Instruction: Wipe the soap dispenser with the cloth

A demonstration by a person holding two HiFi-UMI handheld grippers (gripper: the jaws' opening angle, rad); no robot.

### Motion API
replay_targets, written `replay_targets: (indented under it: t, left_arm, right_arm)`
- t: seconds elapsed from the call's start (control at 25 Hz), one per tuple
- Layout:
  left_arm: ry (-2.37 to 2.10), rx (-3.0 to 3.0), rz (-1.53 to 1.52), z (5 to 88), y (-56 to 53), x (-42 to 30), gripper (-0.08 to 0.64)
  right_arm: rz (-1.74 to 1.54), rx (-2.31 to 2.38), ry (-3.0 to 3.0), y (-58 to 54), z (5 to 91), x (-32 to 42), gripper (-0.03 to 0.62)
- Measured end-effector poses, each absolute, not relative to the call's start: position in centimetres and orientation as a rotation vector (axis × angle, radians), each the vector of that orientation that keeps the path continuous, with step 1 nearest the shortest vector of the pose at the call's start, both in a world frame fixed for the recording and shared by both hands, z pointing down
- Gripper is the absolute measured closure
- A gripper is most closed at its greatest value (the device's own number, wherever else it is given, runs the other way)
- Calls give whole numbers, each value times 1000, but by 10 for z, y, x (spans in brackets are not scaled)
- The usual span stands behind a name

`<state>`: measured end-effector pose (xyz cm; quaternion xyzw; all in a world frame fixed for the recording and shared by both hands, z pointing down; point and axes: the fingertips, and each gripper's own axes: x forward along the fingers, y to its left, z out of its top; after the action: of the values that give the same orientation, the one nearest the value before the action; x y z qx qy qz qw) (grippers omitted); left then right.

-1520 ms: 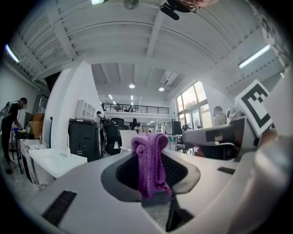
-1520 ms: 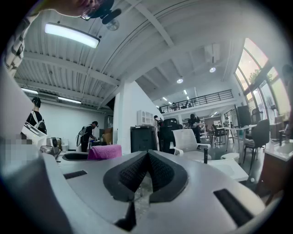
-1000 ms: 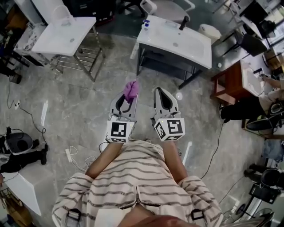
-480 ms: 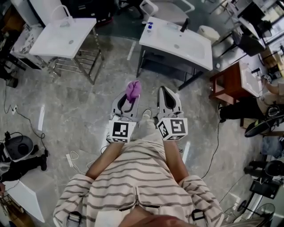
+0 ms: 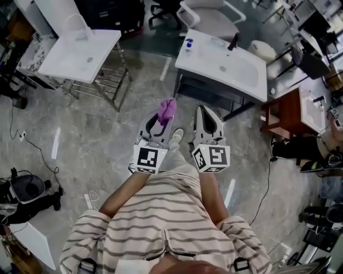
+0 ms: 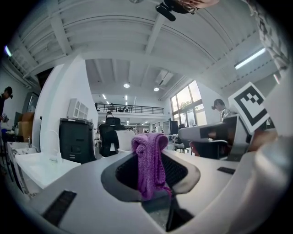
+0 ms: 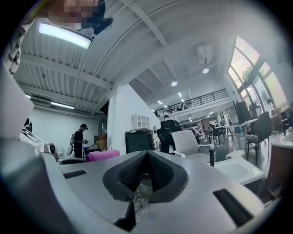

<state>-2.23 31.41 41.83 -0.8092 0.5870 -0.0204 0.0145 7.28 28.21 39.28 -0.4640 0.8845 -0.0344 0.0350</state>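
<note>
A small soap dispenser with a blue top stands at the left end of a white sink counter, ahead of me across the floor. A black faucet rises at the counter's back. My left gripper is shut on a purple cloth, which sticks up bunched between its jaws in the left gripper view. My right gripper is shut with nothing in it; its dark pads meet. Both grippers point level toward the counter, well short of it.
A second white sink table with a metal rack stands at the back left. A chair is behind the counter and a brown desk lies right. Cables and a round device are on the floor at left.
Both grippers have moved forward together as the person walks toward the sink counter, which now lies closer. The cloth stays clamped in the left gripper.
</note>
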Motion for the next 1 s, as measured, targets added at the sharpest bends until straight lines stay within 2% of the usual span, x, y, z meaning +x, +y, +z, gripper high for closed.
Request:
replay_targets:
  t: [0.6, 1.0]
  left_arm:
    - [1888, -2473, -98, 395, 82, -32, 442]
    - [1944, -2447, -125, 411, -11, -31, 442]
  right_arm:
    - [-171, -1275, 2756, 56, 380, 49, 583]
    - [-200, -1235, 2816, -23, 404, 48, 583]
